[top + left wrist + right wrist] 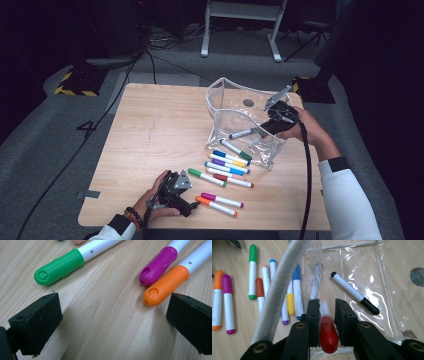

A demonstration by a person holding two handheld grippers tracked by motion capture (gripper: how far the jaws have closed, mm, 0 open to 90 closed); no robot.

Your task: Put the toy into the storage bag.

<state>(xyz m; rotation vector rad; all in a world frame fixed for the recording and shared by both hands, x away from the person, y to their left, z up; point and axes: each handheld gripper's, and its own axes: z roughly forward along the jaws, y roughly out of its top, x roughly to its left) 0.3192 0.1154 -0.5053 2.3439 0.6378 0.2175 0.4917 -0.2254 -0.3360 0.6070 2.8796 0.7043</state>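
1. The work in hand is packing markers into the clear pouch (235,107) standing open on the desk (160,135).
2. The right claw (327,305) hangs over the pouch's mouth with a red-capped marker (328,336) between its jaws. The marker is blurred, its cap toward the camera and its white barrel pointing down into the pouch. The pads sit close on either side of it, but the pictures do not settle whether they press on it or have let go.
3. Ahead of that claw, inside the pouch, lies one black-capped marker (355,293). It is the only marker plainly resting inside, so I judge the job to be at an early stage.
4. Off to the side of the right claw, outside the pouch wall and past its grey zip edge (279,287), a row of markers lies on the desk with blue, yellow, purple, green and red caps.
5. The left claw (112,315) rests low on the desk with its jaws wide apart and nothing between them.
6. Just ahead of it lie an orange-capped marker (165,285) and a magenta-capped marker (157,265), touching side by side, and a green-capped marker (60,266) farther off to the other side.
7. Left to do: drop the red one in, then move every loose marker over, and perhaps close the pouch.
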